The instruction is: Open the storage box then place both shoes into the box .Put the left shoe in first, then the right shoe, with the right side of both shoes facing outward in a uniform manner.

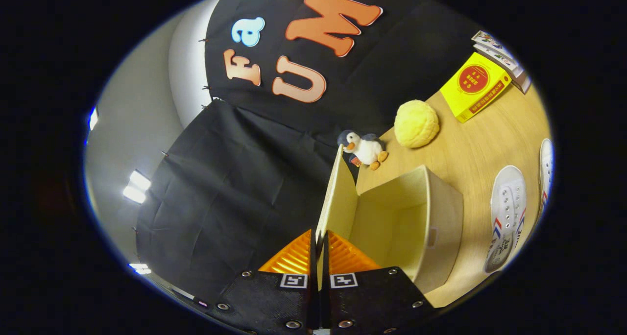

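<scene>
Right now I have the gripper (319,242) clenched on the thin lid (337,198) of the storage box (411,222) (lid raised, box open just ahead of the fingers), with both shoes (507,212) lying on the table (470,149) beyond it.

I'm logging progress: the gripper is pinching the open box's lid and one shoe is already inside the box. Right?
Not quite. The gripper is shut on the lid of the open box, but the gripper view shows both shoes on the table beside it.
</scene>
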`<state>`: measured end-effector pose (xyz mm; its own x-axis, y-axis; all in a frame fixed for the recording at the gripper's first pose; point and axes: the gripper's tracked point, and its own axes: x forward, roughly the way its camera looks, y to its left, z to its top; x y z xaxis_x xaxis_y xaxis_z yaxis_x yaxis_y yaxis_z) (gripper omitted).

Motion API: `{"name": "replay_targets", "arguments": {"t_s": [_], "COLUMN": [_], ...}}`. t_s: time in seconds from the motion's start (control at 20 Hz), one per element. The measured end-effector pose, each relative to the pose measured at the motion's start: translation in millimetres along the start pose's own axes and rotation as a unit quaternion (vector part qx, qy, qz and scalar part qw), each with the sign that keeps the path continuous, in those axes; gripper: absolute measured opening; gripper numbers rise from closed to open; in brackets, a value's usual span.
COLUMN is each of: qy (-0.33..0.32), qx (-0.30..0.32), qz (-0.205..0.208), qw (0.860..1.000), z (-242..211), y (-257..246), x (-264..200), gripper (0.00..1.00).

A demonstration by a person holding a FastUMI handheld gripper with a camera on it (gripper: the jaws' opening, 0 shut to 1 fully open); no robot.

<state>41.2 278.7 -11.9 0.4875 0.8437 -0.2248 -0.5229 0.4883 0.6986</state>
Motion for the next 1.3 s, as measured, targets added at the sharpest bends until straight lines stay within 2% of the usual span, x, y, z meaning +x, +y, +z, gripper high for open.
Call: {"name": "replay_targets", "arguments": {"t_s": [0.3, 0.5, 0.7, 0.8, 0.95, 1.05, 1.3], "qy": [0.023, 0.031, 0.039, 0.041, 0.045, 0.035, 0.01], "qx": [-0.046, -0.058, -0.074, -0.106, -0.137, -0.16, -0.206], "qz": [0.012, 0.012, -0.006, -0.032, -0.055, -0.077, -0.119], "qw": [0.999, 0.998, 0.996, 0.993, 0.988, 0.983, 0.971], "z": [-14.6, -33.3, -48.6, -53.4, -61.6, -58.7, -43.7], "y": [60.3, 80.2, 84.0, 77.2, 74.4, 66.6, 45.9], "x": [51.0, 80.2, 104.9, 113.5, 118.2, 116.1, 94.3], "gripper": [0.03, 0.03, 0.11, 0.25, 0.78, 0.98, 0.98]}}
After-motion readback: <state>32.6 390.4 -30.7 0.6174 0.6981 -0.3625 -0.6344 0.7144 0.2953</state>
